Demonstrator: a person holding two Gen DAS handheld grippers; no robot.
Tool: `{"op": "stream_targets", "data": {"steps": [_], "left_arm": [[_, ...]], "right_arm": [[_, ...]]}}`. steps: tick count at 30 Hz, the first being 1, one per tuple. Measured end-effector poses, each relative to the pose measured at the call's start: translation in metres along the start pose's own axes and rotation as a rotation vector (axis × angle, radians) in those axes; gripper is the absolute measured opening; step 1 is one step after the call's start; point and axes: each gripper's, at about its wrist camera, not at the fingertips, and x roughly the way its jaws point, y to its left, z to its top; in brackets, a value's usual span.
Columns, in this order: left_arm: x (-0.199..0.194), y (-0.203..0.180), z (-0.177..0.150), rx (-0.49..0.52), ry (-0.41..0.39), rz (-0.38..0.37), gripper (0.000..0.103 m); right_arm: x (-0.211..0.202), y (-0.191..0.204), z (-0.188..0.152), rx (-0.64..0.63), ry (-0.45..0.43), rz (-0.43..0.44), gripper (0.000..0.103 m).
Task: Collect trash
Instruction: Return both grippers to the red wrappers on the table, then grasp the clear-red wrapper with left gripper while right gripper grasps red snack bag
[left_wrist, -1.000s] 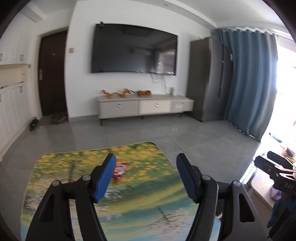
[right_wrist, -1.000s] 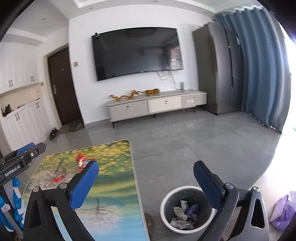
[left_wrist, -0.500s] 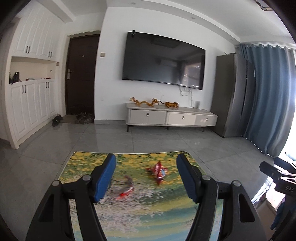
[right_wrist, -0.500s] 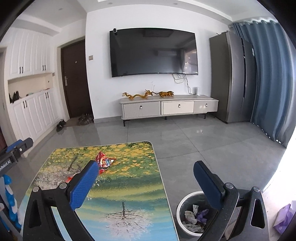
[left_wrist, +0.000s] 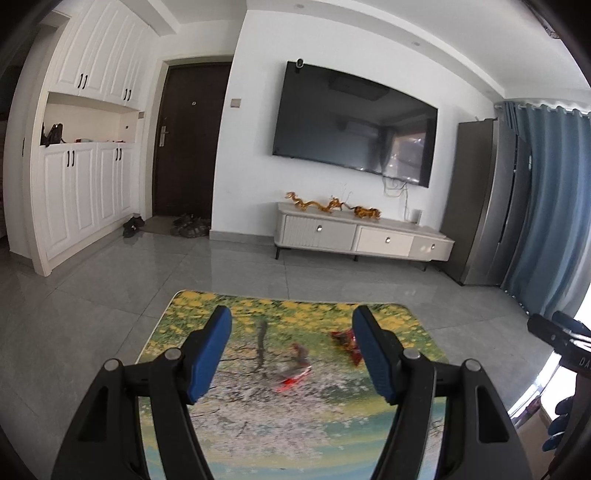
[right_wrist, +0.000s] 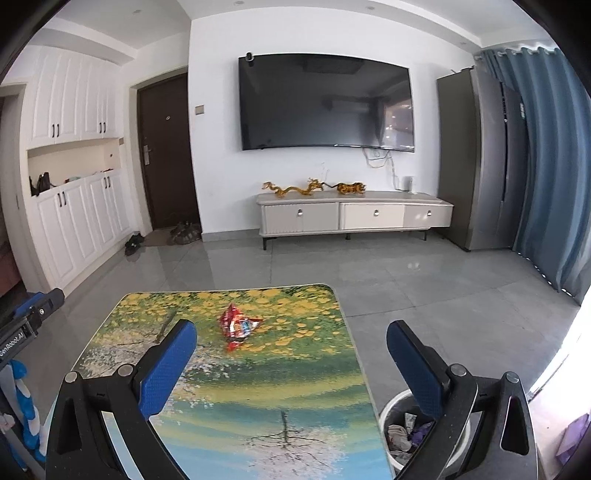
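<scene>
Wrapper (right_wrist: 238, 325) mid-table (right_wrist: 354, 354), clear of edges

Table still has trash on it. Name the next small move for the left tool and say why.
Probably ease the left tool forward and down to the small red scrap. Both tools are open and empty; the scrap lies on the table between the left fingers, nearer than the red wrapper. The bin stands by the right tool.

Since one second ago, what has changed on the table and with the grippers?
Both views swung left: the door and white cabinets came into sight. Both the left gripper and right gripper stayed open and empty. The red wrapper still lies on the table; the bin is unchanged.
</scene>
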Motion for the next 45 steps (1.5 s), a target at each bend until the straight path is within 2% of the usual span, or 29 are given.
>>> {"op": "stream_targets", "data": {"steps": [5, 10, 15, 19, 24, 29, 35, 37, 39, 41, 43, 45], "left_arm": [[0.018, 0.033, -0.011, -0.028, 0.062, 0.016, 0.066], [0.042, 0.072, -0.025, -0.003, 0.121, 0.036, 0.066], [0.072, 0.090, -0.043, 0.041, 0.234, -0.055, 0.066], [0.097, 0.077, -0.052, 0.077, 0.317, -0.154, 0.066], [0.132, 0.041, -0.055, 0.149, 0.373, -0.253, 0.066], [0.174, 0.007, -0.060, 0.244, 0.410, -0.289, 0.066], [0.211, -0.003, -0.068, 0.242, 0.451, -0.308, 0.065], [0.216, -0.002, -0.070, 0.238, 0.456, -0.312, 0.064], [0.221, -0.003, -0.072, 0.237, 0.466, -0.316, 0.056], [0.227, -0.003, -0.075, 0.232, 0.482, -0.317, 0.050], [0.231, -0.002, -0.079, 0.226, 0.498, -0.320, 0.043], [0.235, -0.003, -0.083, 0.224, 0.516, -0.321, 0.034]], "right_arm": [[0.023, 0.022, -0.003, -0.043, 0.043, 0.049, 0.103], [0.060, 0.043, -0.009, -0.095, 0.124, 0.097, 0.103], [0.106, 0.054, -0.016, -0.110, 0.198, 0.142, 0.103], [0.145, 0.057, -0.020, -0.114, 0.240, 0.177, 0.103], [0.194, 0.057, -0.020, -0.094, 0.278, 0.223, 0.103], [0.237, 0.064, -0.020, -0.115, 0.297, 0.235, 0.103], [0.280, 0.071, -0.025, -0.116, 0.326, 0.251, 0.103], [0.292, 0.072, -0.028, -0.114, 0.332, 0.257, 0.099], [0.300, 0.072, -0.030, -0.113, 0.341, 0.260, 0.087], [0.307, 0.072, -0.034, -0.113, 0.353, 0.256, 0.081], [0.312, 0.070, -0.037, -0.109, 0.368, 0.254, 0.071], [0.314, 0.067, -0.041, -0.103, 0.382, 0.255, 0.056]]}}
